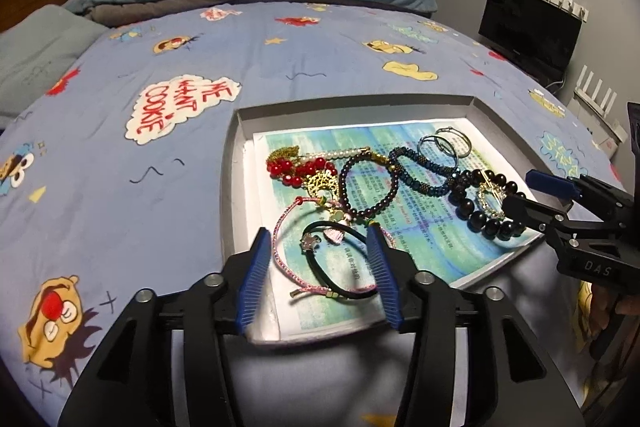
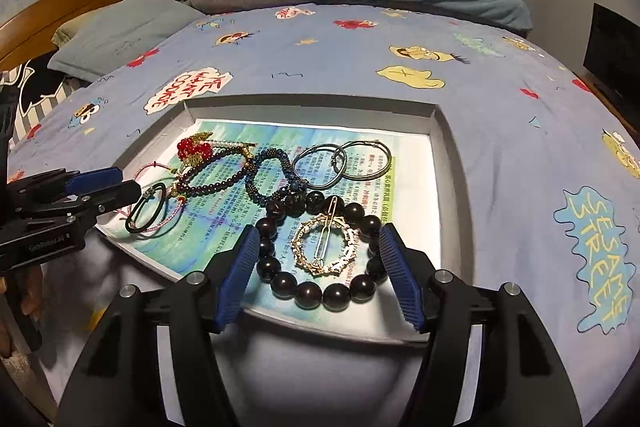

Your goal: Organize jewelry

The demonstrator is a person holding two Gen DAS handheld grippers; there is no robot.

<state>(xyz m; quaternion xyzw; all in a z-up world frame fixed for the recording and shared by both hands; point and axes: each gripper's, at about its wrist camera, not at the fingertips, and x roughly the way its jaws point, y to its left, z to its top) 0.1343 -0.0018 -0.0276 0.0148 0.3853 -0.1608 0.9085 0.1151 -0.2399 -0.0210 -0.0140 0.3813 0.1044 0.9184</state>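
Left gripper (image 1: 318,269) fingers wide around the black hair tie (image 1: 340,259); right gripper (image 2: 320,271) fingers wide, flanking the dark bead bracelet (image 2: 320,293); gold hair clip (image 2: 326,233) points twelve o'clock.

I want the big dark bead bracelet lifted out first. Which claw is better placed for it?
Right. The right claw is open with the dark bead bracelet between its fingers. The left claw is open over the black hair tie at the tray's other end.

We are finding jewelry crowding the tray (image 2: 444,147) middle; its right paper strip (image 2: 416,187) is lying bare.
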